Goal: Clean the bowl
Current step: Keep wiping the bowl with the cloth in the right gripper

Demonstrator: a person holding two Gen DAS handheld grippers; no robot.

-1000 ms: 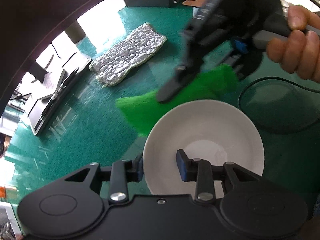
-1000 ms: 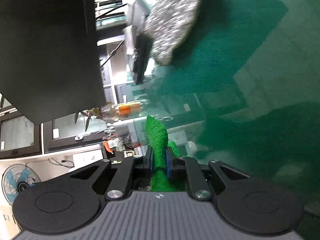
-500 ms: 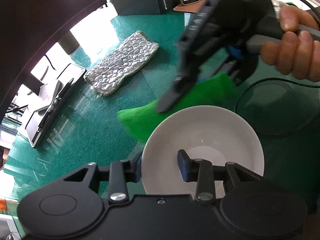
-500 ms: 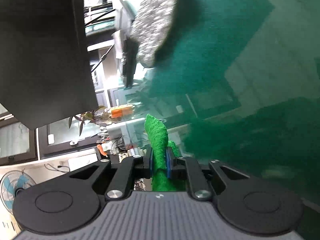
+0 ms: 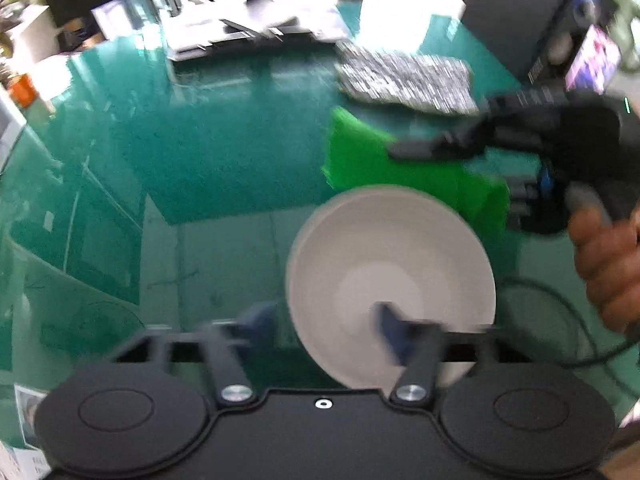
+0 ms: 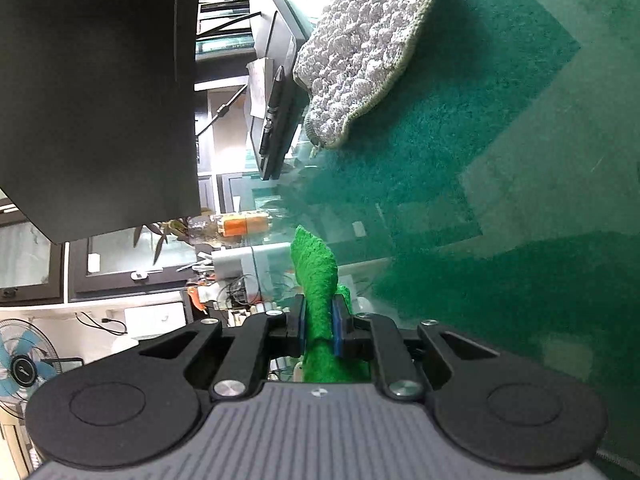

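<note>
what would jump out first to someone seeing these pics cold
Probably the white bowl, low and centre in the left wrist view, its rim sitting between the left gripper jaws. Just beyond it is the bright green cloth, pinched in the right gripper. A grey knobbly mat lies farther back on the green table.

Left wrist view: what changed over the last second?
The left gripper swung, so the grey knitted mat moved from upper left to top centre-right, and its jaws now stand wider around the white bowl rim. The right gripper went from angled down over the bowl to lying level beyond it. Unchanged: the right gripper stays clamped on the green cloth, cloth not yet in the bowl.
</note>
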